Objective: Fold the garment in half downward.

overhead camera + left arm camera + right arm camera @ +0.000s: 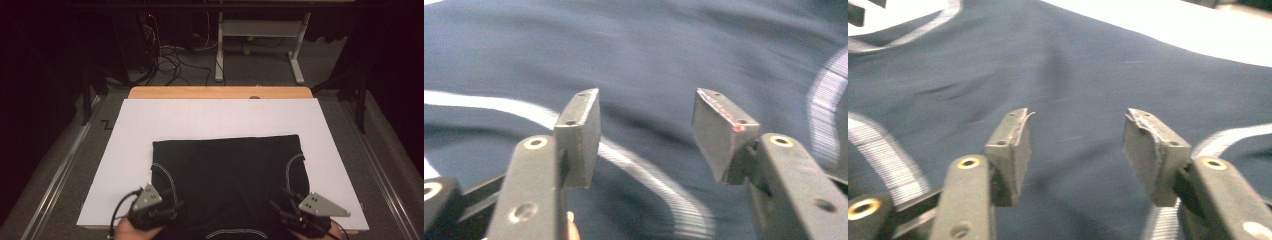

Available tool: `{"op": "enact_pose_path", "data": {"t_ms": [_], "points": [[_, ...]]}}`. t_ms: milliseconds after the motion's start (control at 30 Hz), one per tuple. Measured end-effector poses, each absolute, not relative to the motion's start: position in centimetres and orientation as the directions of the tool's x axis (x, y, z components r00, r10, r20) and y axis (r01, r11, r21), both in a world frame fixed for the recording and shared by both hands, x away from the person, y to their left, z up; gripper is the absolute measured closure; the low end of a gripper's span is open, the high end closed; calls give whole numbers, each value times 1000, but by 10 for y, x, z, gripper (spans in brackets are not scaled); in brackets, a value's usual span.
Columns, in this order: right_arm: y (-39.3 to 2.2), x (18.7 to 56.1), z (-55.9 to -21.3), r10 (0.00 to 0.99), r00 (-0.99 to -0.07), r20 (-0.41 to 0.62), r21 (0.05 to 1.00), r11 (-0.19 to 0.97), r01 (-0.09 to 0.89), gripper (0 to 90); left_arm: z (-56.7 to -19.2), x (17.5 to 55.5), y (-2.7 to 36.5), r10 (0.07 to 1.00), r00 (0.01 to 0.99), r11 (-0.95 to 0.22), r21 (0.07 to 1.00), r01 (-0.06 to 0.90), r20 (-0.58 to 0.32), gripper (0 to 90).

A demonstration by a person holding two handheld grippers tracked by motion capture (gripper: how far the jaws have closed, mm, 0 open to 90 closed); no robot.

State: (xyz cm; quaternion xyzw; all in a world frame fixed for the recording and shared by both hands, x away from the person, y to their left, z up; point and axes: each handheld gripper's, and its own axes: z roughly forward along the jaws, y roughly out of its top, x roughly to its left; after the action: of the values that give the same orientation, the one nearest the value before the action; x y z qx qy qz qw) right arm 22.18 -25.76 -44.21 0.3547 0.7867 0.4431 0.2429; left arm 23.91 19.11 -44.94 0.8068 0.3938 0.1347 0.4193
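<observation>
Hovering released, the left gripper (176, 204) and right gripper (279, 199) hang with jaws apart, nothing between them, over the near corners of the black garment (227, 175) spread flat on the white surface (210, 117)

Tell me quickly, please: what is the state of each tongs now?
Left tongs: open, nothing between the pads, above the black fabric garment with white seams.
Right tongs: open, holding nothing, above the same garment.

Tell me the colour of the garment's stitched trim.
White trim on the black garment; clearest in the high view.
</observation>
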Motion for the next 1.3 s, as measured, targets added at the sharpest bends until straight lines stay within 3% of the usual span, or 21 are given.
{"op": "enact_pose_path", "data": {"t_ms": [267,433,600,700,867,933,1300], "points": [[-291,304,-446,884,-466,-41,842,281,461,400,-456,304,230,873,475,-234,760,607,-111,365],[-313,352,-450,940,-340,19,815,182,551,340,-472,350,239,904,367,-123,689,714,-219,304],[-314,382,-461,951,-299,74,729,153,667,270,-478,363,232,912,336,-99,671,735,-234,363],[-309,386,-465,948,-312,58,700,184,690,386,-477,363,226,907,370,-151,664,732,-202,487],[-307,381,-463,927,-365,83,692,209,691,688,-478,364,223,867,420,-154,655,740,-270,681],[-305,380,-463,922,-375,95,691,210,691,737,-477,366,224,862,424,-157,651,743,-277,724],[-314,388,-445,939,-344,-22,745,245,621,766,-448,393,215,882,426,-154,729,667,-203,751]]}}
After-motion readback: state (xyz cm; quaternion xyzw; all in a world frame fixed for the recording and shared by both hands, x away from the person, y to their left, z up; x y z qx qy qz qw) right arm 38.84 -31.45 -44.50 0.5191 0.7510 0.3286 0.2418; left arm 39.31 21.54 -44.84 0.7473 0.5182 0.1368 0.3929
